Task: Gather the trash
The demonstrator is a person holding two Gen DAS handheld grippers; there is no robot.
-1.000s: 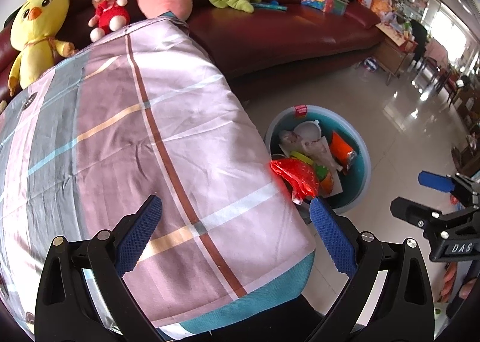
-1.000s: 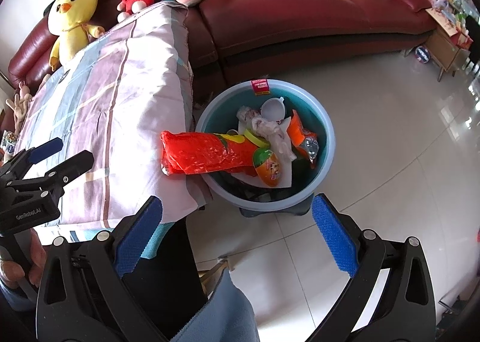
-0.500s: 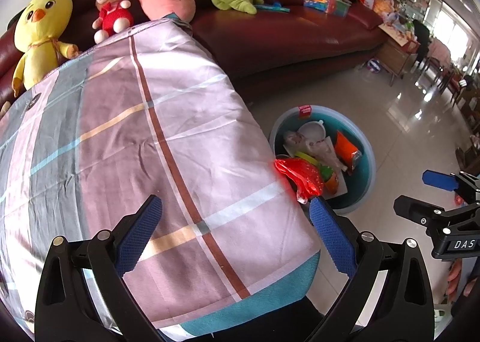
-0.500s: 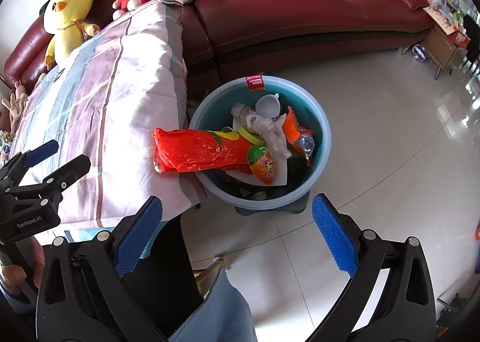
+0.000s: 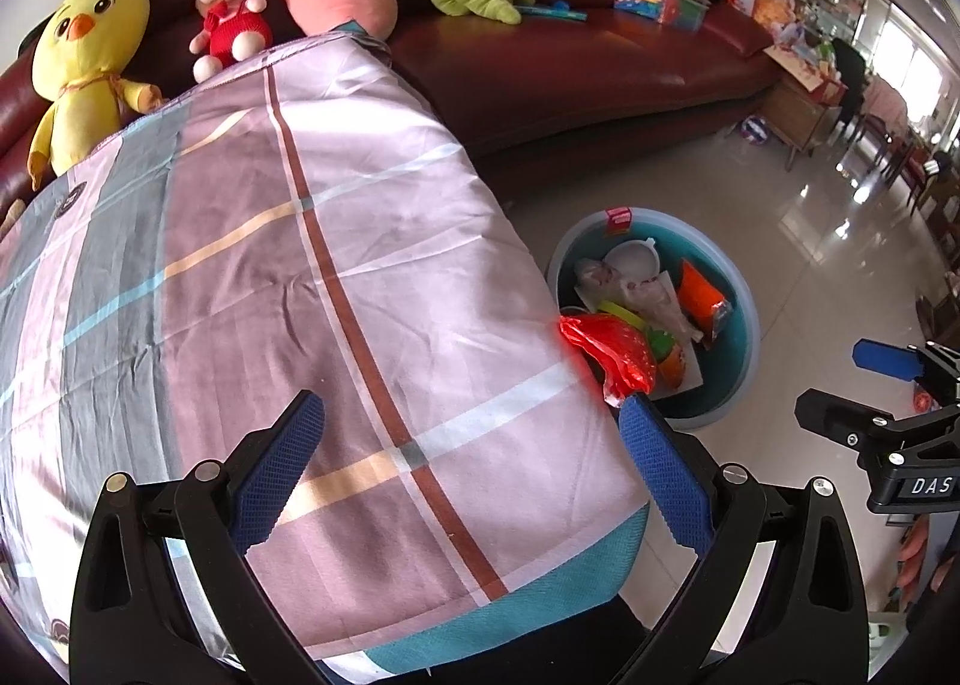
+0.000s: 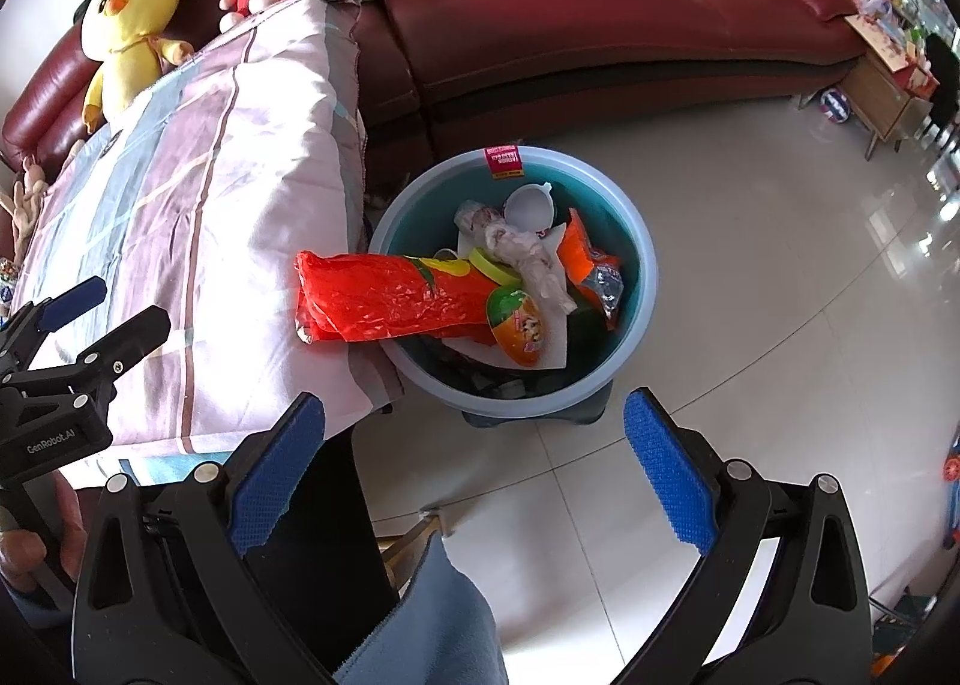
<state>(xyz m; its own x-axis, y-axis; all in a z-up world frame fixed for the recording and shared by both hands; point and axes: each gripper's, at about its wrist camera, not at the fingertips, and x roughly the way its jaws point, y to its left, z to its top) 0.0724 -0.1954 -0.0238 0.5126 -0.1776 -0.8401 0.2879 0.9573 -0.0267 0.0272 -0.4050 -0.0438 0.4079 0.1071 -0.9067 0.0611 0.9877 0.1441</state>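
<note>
Red wrapper [image 6: 390, 298] bridging cloth edge and basin [image 6: 636, 319] (half in) | both hand-held grippers apart, clear of it

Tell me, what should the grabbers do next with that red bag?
Probably nudge the red bag fully into the blue basin with the right gripper. The bag lies half on the checked cloth, half over the basin's rim, and both grippers are open and empty, the left gripper over the cloth.
</note>
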